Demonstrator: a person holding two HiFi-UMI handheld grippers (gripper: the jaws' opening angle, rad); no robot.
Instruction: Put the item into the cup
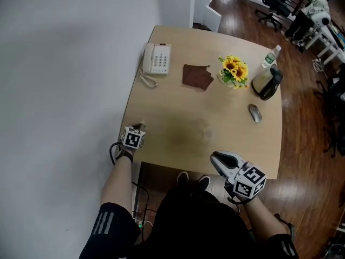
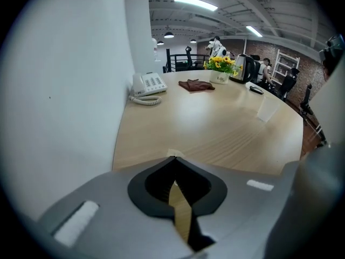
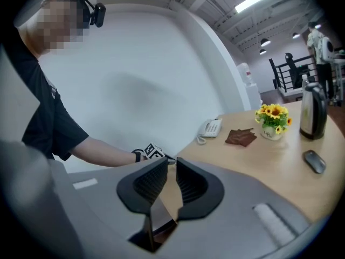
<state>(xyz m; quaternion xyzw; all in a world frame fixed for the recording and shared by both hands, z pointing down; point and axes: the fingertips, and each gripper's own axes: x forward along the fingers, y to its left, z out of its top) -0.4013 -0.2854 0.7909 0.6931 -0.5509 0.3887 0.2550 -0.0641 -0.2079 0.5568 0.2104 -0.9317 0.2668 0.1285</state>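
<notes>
L gripper (image 1: 140, 127) at table (image 1: 161, 112) edge, 9 o'clock side; jaws together, nothing betw them. R gripper (image 1: 216, 157) at near edge, 6 o'clock; jaws a narrow slit apart, empty. Clear plastic cup (image 2: 268, 109) stands upright mid-table, approx 1 o'clock from L gripper; barely shows in head view. Which item is meant: can't tell; candidates = mouse (image 1: 255, 113) at 1 o'clock from R gripper, brown cloth (image 1: 197, 76) at 12; both well apart from cup. Nothing in cup as far as I can see.

Risks, my judgement: cup looks light + see-through, so a misjudged reach prob tips or shoves it; mouse is smooth + rounded, could squirt out of pads; cloth is limp, may drape over rim and drag cup over; L jaws must open before any grab, else they just push the thing.
</notes>
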